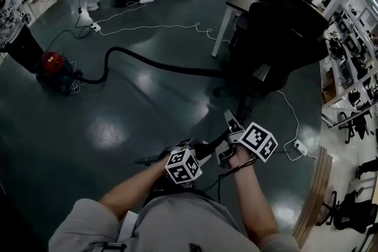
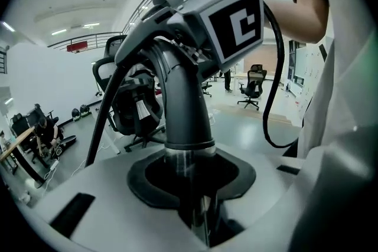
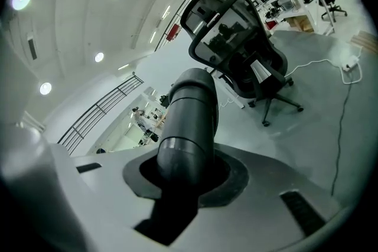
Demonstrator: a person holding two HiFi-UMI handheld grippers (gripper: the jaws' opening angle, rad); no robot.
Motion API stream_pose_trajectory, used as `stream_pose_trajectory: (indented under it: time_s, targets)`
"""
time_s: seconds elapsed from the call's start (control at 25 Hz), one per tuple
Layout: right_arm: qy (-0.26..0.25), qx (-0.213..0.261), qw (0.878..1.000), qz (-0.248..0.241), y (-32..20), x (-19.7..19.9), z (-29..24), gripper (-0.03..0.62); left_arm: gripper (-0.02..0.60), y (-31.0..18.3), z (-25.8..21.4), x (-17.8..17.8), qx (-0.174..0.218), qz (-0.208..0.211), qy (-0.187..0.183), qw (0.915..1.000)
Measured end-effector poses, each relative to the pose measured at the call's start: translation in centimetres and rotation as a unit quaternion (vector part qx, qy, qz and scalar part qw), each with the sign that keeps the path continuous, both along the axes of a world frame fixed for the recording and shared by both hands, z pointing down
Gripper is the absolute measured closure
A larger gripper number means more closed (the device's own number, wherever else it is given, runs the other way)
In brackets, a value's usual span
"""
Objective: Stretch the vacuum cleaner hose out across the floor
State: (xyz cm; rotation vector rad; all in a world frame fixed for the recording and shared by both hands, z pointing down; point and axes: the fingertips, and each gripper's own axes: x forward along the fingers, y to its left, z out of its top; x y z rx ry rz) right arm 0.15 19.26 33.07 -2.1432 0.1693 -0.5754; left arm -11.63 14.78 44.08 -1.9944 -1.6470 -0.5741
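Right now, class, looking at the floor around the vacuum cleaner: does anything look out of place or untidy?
Nothing is spilled or broken. The black hose humps into a bend beside the red vacuum cleaner rather than lying straight, then vanishes behind the office chair. A loose white cable snakes across the floor beyond it.

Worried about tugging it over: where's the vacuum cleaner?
Head view, far left on the floor: the red vacuum cleaner, its black hose running right toward the office chair.

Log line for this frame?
left claw: shut on wand | right claw: shut on wand | hose: curves from vacuum toward chair, not yet straight
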Motion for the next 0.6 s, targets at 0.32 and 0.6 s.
stream_pose_trajectory:
  time_s: [0.32,0.6]
  targets:
    - [0.007,-0.059,0.996,-0.060,-2.0,-1.4,1.1,0.387,0.454,-4.3,1.6,-1.2,0.023,0.009,-0.023,0.9994]
    - [-0.013,-0.090,0.993,-0.079,-3.9,-2.0,1.5,0.372,0.454,-7.6,2.9,-0.8,0.046,0.006,-0.019,0.9988]
